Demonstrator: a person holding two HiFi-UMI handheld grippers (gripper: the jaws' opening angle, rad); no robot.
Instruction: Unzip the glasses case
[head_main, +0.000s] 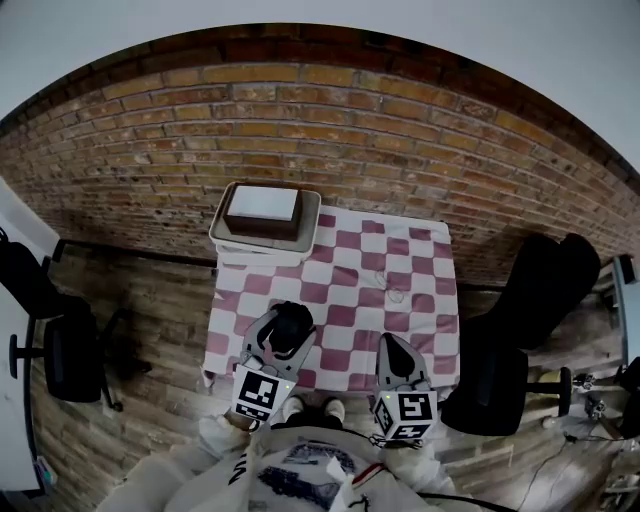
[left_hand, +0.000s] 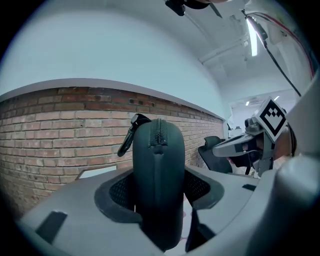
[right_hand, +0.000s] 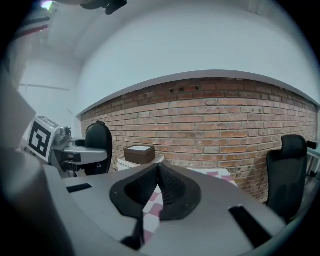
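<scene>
- The person (head_main: 300, 470), in pale clothing, stands at the near edge of the tabletop (head_main: 425, 345), one gripper in each hand.
- The left gripper (left_hand: 159, 192) has its fingers (left_hand: 120, 190) clamped on the flat sides of the glasses case (left_hand: 159, 150), a dark, rounded, zipped pouch.
- In the left gripper view the case stands on end between the fingers. Its long axis runs up and down, its rounded end points up, and its lower end is down between the pads.
- The zip seam (left_hand: 159, 132) faces back towards the camera and runs up over the rounded top. A dark clip (left_hand: 129, 136) hangs off the upper left of the case.
- From the head view the case shows as a dark lump at the left gripper's tip, over the near left part of the pink-and-white checked cloth (head_main: 370, 270).
- The right gripper (right_hand: 159, 172) is to the right of the case and apart from it. Its fingers (right_hand: 137, 187) are pressed together with nothing between them.
- At the far left corner of the tabletop sits a beige tray (head_main: 228, 238) holding a brown box (head_main: 262, 212) with a white top.
- Behind the tabletop is a brick wall (head_main: 350, 130), with black chairs (head_main: 540, 290) off to either side.
</scene>
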